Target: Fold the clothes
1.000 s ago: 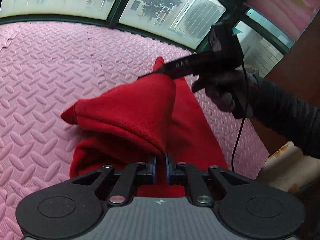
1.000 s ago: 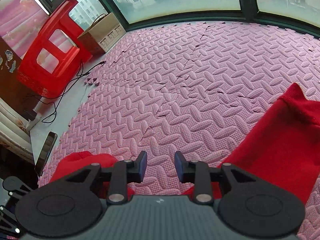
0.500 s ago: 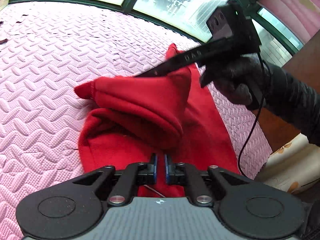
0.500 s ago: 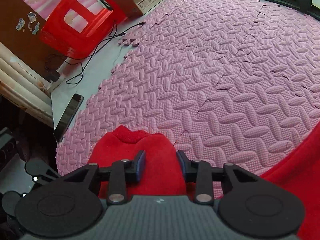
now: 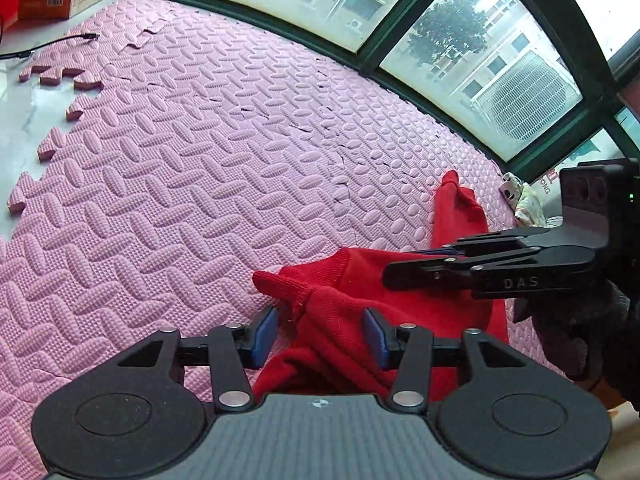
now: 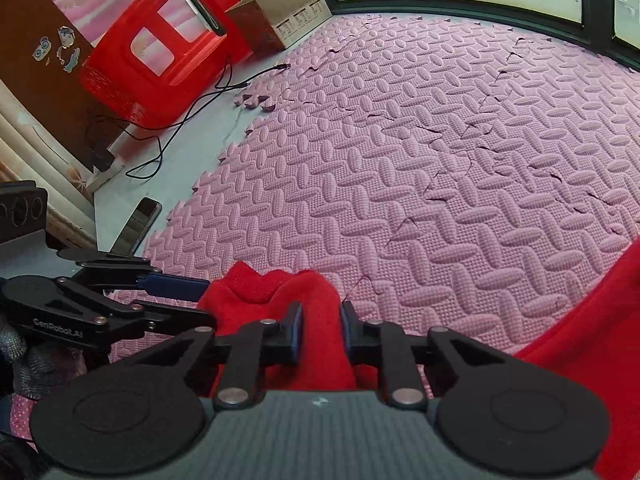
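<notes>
A red knitted garment (image 5: 400, 312) lies bunched on the pink foam mat (image 5: 180, 180), one end trailing toward the window. My left gripper (image 5: 320, 332) straddles a fold of it. Its jaws are opening, and the blue pads (image 5: 266, 330) stand clear of the cloth. In the right wrist view, my right gripper (image 6: 320, 328) has a red fold (image 6: 320, 304) filling the narrow gap between its jaws, which are closing and press on it. The left gripper (image 6: 206, 300) shows beside that fold. A gloved hand (image 5: 580, 332) holds the right gripper (image 5: 440, 260).
A red plastic stool (image 6: 152, 52) and a cardboard box (image 6: 280, 16) stand off the mat near the window. Black cables (image 6: 192, 112) and a phone (image 6: 138, 224) lie on the bare floor by the mat's jagged edge. More red cloth (image 6: 580, 360) lies at right.
The left gripper has let go of the lifted fold and opened, and its view has swung left. The fold has dropped onto the mat. The right gripper's jaws have narrowed onto the red fold.
</notes>
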`<state>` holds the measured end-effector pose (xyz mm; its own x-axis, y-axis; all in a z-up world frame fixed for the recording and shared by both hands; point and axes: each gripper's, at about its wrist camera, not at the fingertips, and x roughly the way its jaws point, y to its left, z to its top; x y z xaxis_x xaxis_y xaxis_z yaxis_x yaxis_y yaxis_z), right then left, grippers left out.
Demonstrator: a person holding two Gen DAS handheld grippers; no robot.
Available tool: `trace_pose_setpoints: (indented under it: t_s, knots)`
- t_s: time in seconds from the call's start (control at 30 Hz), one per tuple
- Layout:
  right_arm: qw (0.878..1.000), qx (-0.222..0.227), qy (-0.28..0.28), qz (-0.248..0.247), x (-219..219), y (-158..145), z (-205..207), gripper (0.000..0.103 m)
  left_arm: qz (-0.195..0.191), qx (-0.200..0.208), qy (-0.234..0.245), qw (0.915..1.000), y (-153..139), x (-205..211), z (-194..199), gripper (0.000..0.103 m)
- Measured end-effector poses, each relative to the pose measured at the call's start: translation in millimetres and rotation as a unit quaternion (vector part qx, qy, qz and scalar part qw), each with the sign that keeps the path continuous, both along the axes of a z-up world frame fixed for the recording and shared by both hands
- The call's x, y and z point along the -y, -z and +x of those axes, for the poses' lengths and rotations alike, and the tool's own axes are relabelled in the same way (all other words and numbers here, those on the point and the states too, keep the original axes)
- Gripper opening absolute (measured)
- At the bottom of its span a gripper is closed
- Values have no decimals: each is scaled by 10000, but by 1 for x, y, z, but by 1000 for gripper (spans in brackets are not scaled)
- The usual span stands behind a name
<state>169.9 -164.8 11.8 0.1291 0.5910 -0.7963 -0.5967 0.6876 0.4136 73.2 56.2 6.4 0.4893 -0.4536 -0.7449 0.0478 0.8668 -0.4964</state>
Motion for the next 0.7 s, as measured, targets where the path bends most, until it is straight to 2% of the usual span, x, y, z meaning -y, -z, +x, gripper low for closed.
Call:
trace_pose_setpoints:
  t_s: [0.03, 0.13, 0.23, 0.3, 0.37, 0.4, 0.43, 0.47, 0.5, 0.53, 0.6, 0.7]
  knots:
    - [10000, 13, 34, 25, 2, -1, 1, 15, -20, -45, 34, 10000, 3, 2, 4, 31]
    - [9997, 109, 216, 74, 6, -6, 7, 14, 146, 120, 199, 9996, -1, 11, 11, 16]
    - [9983, 258, 470, 218, 12, -14, 15, 13, 652, 728, 278, 9948, -24, 17, 26, 12]
    - [9926, 549, 915, 574, 23, -29, 25, 13, 994, 1223, 226, 9872, -43, 19, 44, 12]
    - [9846, 832, 1327, 775, 33, -42, 35, 16, 1437, 1808, -24, 9730, -61, 18, 64, 17]
    - [9808, 929, 1504, 825, 38, -47, 39, 22, 1599, 1967, -121, 9673, -67, 16, 72, 24]
    - [9793, 958, 1569, 844, 41, -48, 42, 23, 1751, 2106, -272, 9614, -71, 13, 81, 35]
    - [9778, 986, 1634, 863, 45, -50, 45, 23, 1881, 2235, -413, 9555, -76, 11, 89, 40]
    - [9769, 997, 1678, 864, 48, -50, 47, 23, 1896, 2313, -513, 9529, -77, 7, 93, 50]
    - [9782, 950, 1656, 816, 49, -47, 47, 24, 1881, 2329, -646, 9519, -78, 2, 96, 53]
    - [9826, 795, 1538, 674, 47, -35, 46, 27, 1696, 2156, -827, 9581, -74, -8, 98, 53]
    - [9892, 630, 1278, 339, 37, -11, 37, 27, 1325, 1855, -649, 9715, -58, -12, 89, 51]
